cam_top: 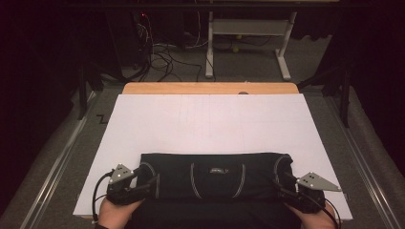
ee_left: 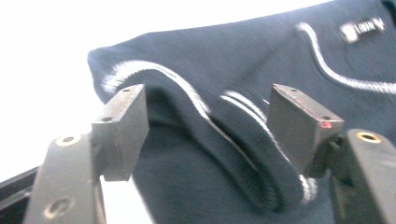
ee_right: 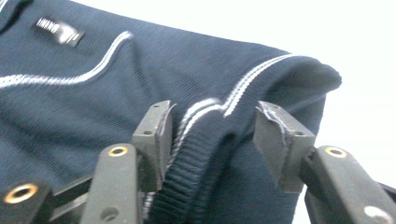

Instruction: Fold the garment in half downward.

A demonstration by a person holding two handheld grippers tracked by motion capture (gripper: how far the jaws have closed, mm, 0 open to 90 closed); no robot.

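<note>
A white board point(cam_top: 210, 124) covers the wooden table point(cam_top: 210, 88); at twelve o'clock beyond it, cables point(cam_top: 160, 59) and a white frame point(cam_top: 248, 28) stand on grey floor point(cam_top: 315, 62).

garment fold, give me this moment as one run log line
item: dark garment folded on white board | left gripper: open, ribbed hem between jaws | right gripper: open, hem between jaws | stage: releasing

High view looks down; both gripper views sit close on the dark garment point(cam_top: 215, 174).
</note>
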